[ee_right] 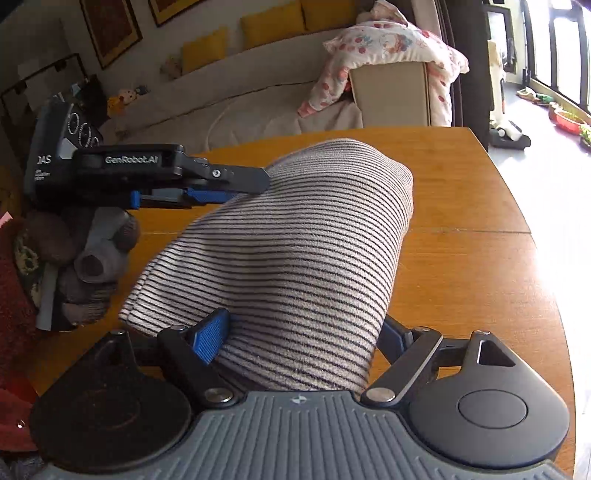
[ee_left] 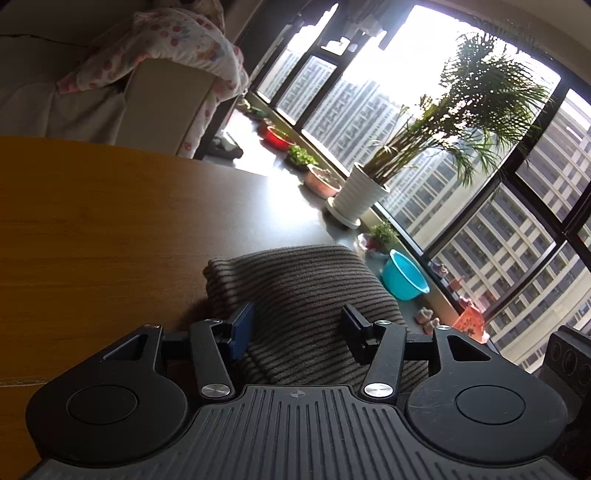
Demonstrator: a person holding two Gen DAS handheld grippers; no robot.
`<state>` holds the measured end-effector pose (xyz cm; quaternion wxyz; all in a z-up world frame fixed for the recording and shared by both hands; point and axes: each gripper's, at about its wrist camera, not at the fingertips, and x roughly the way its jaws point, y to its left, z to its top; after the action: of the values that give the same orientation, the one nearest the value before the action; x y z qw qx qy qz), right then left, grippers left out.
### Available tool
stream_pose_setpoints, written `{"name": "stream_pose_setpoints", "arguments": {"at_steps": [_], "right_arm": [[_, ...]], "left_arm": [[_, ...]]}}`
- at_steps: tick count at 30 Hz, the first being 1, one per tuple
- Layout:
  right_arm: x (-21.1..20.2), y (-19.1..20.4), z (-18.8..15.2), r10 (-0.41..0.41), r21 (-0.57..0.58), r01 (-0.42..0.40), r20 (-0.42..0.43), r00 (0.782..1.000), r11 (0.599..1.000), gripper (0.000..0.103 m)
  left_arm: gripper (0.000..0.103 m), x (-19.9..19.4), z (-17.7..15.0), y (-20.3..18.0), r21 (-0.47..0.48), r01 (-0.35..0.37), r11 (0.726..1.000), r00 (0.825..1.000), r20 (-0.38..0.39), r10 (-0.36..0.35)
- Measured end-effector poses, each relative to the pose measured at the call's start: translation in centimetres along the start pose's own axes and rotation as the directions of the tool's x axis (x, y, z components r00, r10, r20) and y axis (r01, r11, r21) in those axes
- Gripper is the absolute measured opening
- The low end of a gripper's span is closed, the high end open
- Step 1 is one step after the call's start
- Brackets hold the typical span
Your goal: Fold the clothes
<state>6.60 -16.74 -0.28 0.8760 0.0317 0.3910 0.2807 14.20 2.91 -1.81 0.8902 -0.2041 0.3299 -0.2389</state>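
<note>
The right claw (ee_right: pixel 295 332) straddles the near end of the striped garment (ee_right: pixel 288 236) with jaws spread wide, pads not clearly pressing. Farther along, the left claw (ee_right: pixel 255 184) gapes half-open over it. The garment lies already folded into a thick bundle near the desk (ee_right: pixel 480 277) edge; a heap (ee_right: pixel 22 295) at the left corner probably awaits.

Bare table (ee_right: pixel 461 206) right of folded garment (ee_right: pixel 295 240).

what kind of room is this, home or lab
Most likely a home living room, high up in an apartment block: a sofa with yellow cushions, a wooden table, and potted plants along big windows facing towers.
</note>
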Motion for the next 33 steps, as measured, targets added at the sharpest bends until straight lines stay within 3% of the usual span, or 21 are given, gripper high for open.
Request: {"name": "stream_pose_setpoints", "arguments": {"at_steps": [4, 8, 11, 14, 16, 20, 24, 29, 33], "right_arm": [[-2.7, -1.2, 1.5, 0.067, 0.051, -0.071, 0.09, 0.994, 0.996, 0.084], [-3.8, -3.9, 4.7, 0.034, 0.132, -0.062, 0.202, 0.979, 0.989, 0.083], [-1.3, -6.4, 6.7, 0.012, 0.231, -0.058, 0.196, 0.981, 0.971, 0.064], [3.1, -8.7, 7.9, -0.005, 0.347, -0.042, 0.134, 0.991, 0.937, 0.061], [4.7, -8.7, 8.1, 0.007, 0.362, -0.056, 0.135, 0.991, 0.931, 0.059], [4.9, -6.2, 7.9, -0.115, 0.198, 0.079, 0.176, 0.978, 0.977, 0.058], [4.5, -6.9, 6.7, -0.144, 0.215, 0.103, 0.185, 0.972, 0.971, 0.065], [2.8, -6.4, 5.8, -0.196, 0.145, 0.166, 0.225, 0.955, 0.975, 0.067], [2.1, -6.4, 5.8, -0.197, 0.128, 0.171, 0.231, 0.953, 0.977, 0.072]], "left_arm": [[0.056, -0.1, 0.0, -0.1, 0.027, -0.011, 1.0, 1.0, -0.005, 0.011], [0.056, 0.0, 0.0, 0.3, 0.009, 0.001, 1.0, 1.0, -0.001, -0.001], [0.056, 0.0, 0.0, 0.2, 0.012, -0.001, 1.0, 1.0, 0.004, 0.001], [0.056, -0.3, 0.0, 0.4, -0.001, 0.011, 1.0, 1.0, 0.014, -0.011], [0.056, -0.3, 0.2, 0.6, -0.001, 0.011, 1.0, 1.0, 0.019, -0.011], [0.056, 0.5, 1.2, 0.5, 0.01, -0.005, 1.0, 0.999, 0.045, 0.005], [0.057, -0.2, 1.9, -0.7, 0.003, -0.037, 0.999, 0.998, 0.049, 0.037], [0.095, -2.4, 0.5, -2.7, 0.043, -0.098, 0.994, 0.995, 0.009, 0.098], [0.093, -4.1, -2.8, -3.9, 0.059, -0.051, 0.997, 0.997, -0.051, 0.054]]}}
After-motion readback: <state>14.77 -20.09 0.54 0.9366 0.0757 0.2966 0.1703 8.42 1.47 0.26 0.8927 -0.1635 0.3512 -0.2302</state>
